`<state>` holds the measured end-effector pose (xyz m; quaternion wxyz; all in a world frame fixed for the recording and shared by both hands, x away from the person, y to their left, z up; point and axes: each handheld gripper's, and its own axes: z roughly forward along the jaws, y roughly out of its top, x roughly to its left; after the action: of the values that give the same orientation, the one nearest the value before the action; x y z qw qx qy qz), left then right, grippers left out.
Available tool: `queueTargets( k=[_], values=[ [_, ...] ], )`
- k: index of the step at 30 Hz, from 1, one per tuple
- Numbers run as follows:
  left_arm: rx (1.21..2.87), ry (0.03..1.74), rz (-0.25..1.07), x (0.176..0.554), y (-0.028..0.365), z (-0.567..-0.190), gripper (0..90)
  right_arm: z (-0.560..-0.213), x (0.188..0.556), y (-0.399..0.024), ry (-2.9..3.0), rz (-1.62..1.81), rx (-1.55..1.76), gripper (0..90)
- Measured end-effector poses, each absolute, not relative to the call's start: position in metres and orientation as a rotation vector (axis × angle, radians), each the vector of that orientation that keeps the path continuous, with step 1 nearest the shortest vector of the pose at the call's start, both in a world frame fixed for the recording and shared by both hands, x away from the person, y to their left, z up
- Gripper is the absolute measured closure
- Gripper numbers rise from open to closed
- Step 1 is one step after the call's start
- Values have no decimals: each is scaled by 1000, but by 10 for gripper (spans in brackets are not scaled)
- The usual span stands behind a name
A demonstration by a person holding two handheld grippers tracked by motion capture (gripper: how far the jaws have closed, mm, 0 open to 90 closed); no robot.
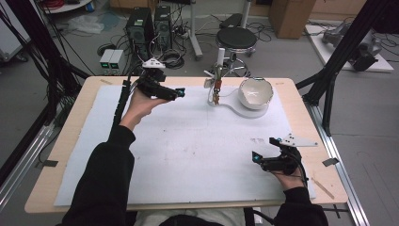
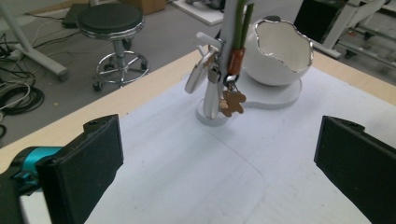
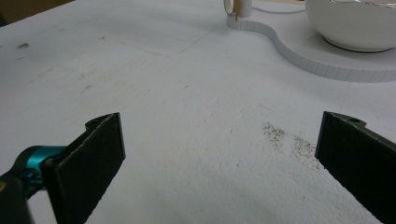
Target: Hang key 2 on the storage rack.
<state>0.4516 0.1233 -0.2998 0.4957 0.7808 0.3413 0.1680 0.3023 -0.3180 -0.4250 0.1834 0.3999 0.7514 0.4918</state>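
Keys (image 2: 219, 88) hang from the white stand (image 1: 217, 77), just beside the white bowl (image 1: 255, 92) on their shared base at the far side of the worktop (image 1: 188, 141). My left gripper (image 1: 178, 93) hovers near that stand, pointing at it, jaws spread wide and empty. My right gripper (image 1: 262, 156) sits well apart from the stand, low over the worktop, jaws equally wide.
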Motion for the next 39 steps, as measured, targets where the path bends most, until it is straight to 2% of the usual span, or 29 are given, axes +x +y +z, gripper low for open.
queueTargets(
  k=[16,39],
  values=[
    [1952,876,432,412,162,-332,17,-427,304,-316,2119,1379,1118,5],
    [1952,958,438,364,215,-365,17,-428,302,-316,2122,1388,1100,5]
  ],
)
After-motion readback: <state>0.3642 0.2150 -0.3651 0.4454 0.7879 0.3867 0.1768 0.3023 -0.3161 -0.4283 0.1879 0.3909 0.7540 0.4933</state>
